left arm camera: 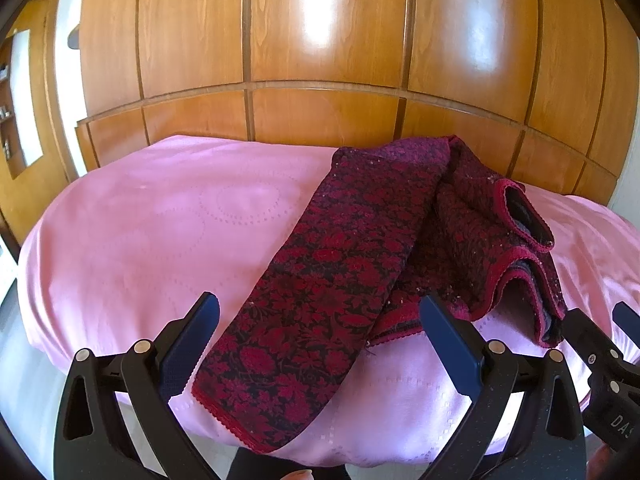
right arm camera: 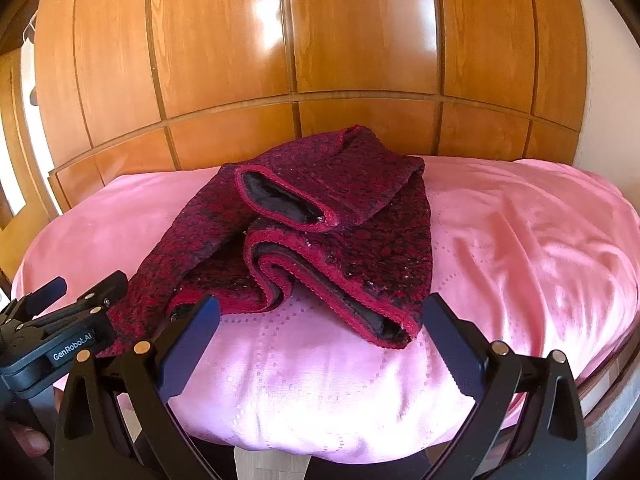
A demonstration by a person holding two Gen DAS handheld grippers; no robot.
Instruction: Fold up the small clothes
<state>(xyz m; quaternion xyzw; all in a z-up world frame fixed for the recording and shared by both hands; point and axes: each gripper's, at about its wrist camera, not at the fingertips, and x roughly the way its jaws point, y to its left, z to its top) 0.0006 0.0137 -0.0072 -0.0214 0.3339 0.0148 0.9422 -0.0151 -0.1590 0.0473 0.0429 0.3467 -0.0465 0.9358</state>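
Note:
A dark red floral knit garment [left arm camera: 360,248] lies rumpled on a pink bedspread [left arm camera: 140,240]. One long part stretches toward the near edge; a sleeve opening with a red hem [left arm camera: 524,216] lies at the right. My left gripper [left arm camera: 320,320] is open, its jaws either side of the long part, above the near edge. In the right wrist view the garment [right arm camera: 328,216] lies ahead, with its folded red-trimmed hem [right arm camera: 360,304] nearest. My right gripper [right arm camera: 320,320] is open and empty just short of that hem. The left gripper [right arm camera: 60,312] shows at the left there.
A wooden panelled wardrobe [left arm camera: 320,60] stands behind the bed. The bedspread [right arm camera: 520,240] extends to the right of the garment. The right gripper [left arm camera: 600,340] shows at the left view's right edge. The bed's wooden edge [right arm camera: 608,376] is at the lower right.

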